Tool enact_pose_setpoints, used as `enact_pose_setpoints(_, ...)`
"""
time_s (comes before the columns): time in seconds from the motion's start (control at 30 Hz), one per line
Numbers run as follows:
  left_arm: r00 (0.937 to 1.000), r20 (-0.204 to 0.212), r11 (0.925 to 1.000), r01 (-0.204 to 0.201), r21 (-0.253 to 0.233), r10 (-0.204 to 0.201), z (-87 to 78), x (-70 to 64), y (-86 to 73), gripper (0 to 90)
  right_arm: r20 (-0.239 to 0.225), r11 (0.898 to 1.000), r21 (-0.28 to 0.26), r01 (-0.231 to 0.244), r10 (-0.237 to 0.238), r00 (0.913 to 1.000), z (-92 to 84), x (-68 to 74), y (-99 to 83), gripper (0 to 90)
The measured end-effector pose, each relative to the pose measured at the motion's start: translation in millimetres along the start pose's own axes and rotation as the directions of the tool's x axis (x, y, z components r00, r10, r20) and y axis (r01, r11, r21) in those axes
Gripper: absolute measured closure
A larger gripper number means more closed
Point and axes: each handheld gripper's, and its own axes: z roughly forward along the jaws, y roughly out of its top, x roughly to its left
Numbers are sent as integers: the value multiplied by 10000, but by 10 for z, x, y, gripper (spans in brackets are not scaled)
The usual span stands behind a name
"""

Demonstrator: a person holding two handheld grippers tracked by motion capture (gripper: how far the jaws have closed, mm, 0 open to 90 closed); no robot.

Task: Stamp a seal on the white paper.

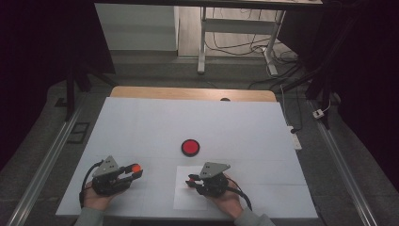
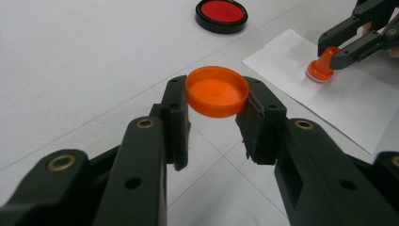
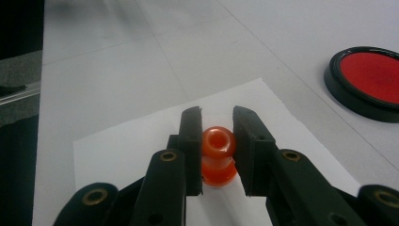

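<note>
Two grippers are seen at the lower edge of the high view, each held in a hand that enters from the bottom of the frame. At lower left, the left gripper (image 1: 135,170) is clamped on an orange cap (image 1: 136,167); in the left gripper view the cap (image 2: 217,91) is pinched by its rim between the two black pads, its hollow side turned up, above the white tabletop (image 2: 70,70). At lower centre, the right gripper (image 1: 190,181) is closed on a small orange stamp (image 3: 218,157); in the right gripper view its knobbed handle is squeezed between the pads and its base is set on a white sheet of paper (image 3: 131,141). The same stamp (image 2: 323,68) is seen at the upper right of the left gripper view, standing on the paper (image 2: 348,101). Farther up, near the middle of the high view, a round red ink pad (image 1: 190,147) in a black rim lies on the tabletop (image 1: 141,127), apart from both grippers. Beyond the far edge, a strip of bare wood (image 1: 188,92) is visible.
</note>
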Motion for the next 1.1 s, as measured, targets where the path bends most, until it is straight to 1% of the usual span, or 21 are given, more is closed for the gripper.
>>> enact_pose_setpoints(0.13, 10000, -12, 10000, 3, -15, -3, -3, -2, 0, 648, 27, 10000, -77, -7, 7, 10000, 3, 6, -12, 736)
enact_pose_setpoints(0.2, 10000, -11, 10000, 42, 8, -42, -2, 4, -6, 648, -15, 10000, 20, -16, 16, 10000, -1, -10, -9, 736)
enact_pose_setpoints(0.27, 10000, -21, 10000, 71, -3, -71, -3, 8, -10, 648, -130, 9999, -59, -132, 131, 9998, 3, -20, -16, 736)
enact_pose_setpoints(0.4, 10000, -13, 10000, 75, -3, -75, -4, 10, -11, 648, -35, 9999, -117, -97, 97, 9999, 4, -7, -29, 737)
enact_pose_setpoints(0.7, 10000, -32, 10000, 91, -23, -91, -6, 11, -12, 648, -41, 9998, -195, -14, 13, 10000, 10, -3, -36, 737)
enact_pose_setpoints(0.93, 9999, -25, 9999, 122, -50, -122, -14, 19, -13, 648, -16, 9999, -158, 48, -48, 10000, 6, -2, -38, 737)
enact_pose_setpoints(1.1, 10000, -22, 10000, 90, -17, -90, -10, 18, -13, 648, 9, 9998, -173, 10, -10, 10000, 6, 0, -40, 738)
